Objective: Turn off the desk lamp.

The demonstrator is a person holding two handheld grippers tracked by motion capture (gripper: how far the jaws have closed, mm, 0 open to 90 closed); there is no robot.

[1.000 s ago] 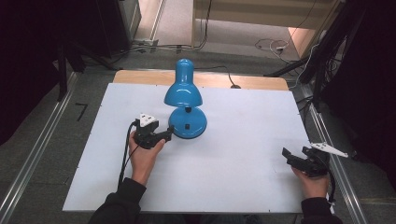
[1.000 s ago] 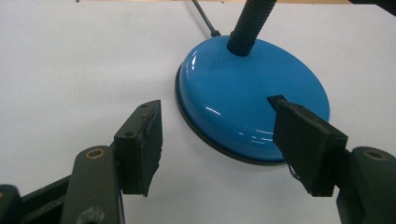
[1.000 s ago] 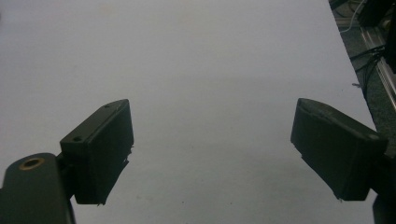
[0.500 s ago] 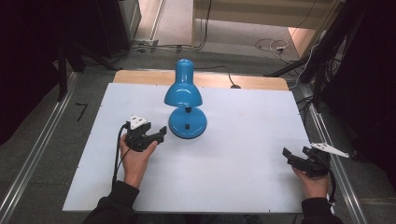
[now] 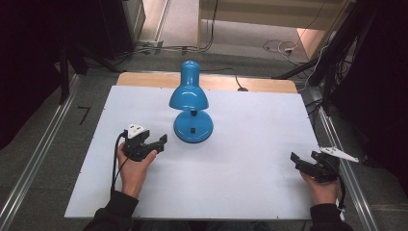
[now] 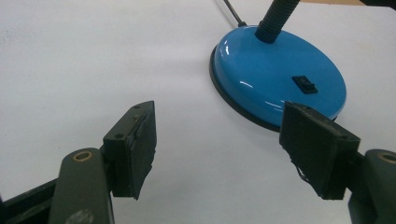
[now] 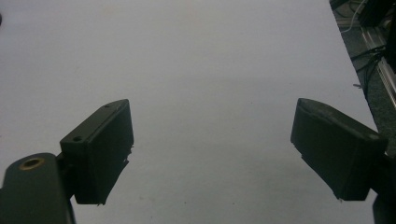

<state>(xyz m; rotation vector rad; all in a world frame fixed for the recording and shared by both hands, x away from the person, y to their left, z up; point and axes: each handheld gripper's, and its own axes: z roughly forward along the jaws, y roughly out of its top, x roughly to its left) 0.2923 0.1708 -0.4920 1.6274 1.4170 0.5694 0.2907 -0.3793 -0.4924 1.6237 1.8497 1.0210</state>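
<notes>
1. Blue desk lamp (image 5: 191, 113) is standing at centre frame in the high view, on the far half of a white table (image 5: 250, 163), its round base (image 5: 193, 128) resting flat on the top and its shade (image 5: 188, 96) hanging tilted above the base's far edge.
2. A black cord (image 5: 230, 77) is running from behind the lamp toward the upper middle of the frame, over a strip of bare wood at the table's far edge.
3. A person's left hand (image 5: 134, 169) is reaching in from the lower left of the high view, holding the left gripper (image 5: 156, 144) near the lamp base, apart from it; the jaws are standing wide apart and gripping nothing.
4. In the left gripper view the base (image 6: 280, 74) is sitting in the upper right of the frame, just past the right-hand jaw, showing a small black rocker switch (image 6: 304, 84) on its top and a dark ribbed neck (image 6: 275, 18) rising from it; bare white table is lying between the two jaws.
5. The right hand (image 5: 321, 185) is holding the right gripper (image 5: 303, 162) at the lower right of the high view, close to the table's right edge and well apart from the lamp.
6. In the right gripper view its jaws are spread wide over plain white table (image 7: 210, 93), holding nothing, with grey floor and cables showing at the upper right corner.
</notes>
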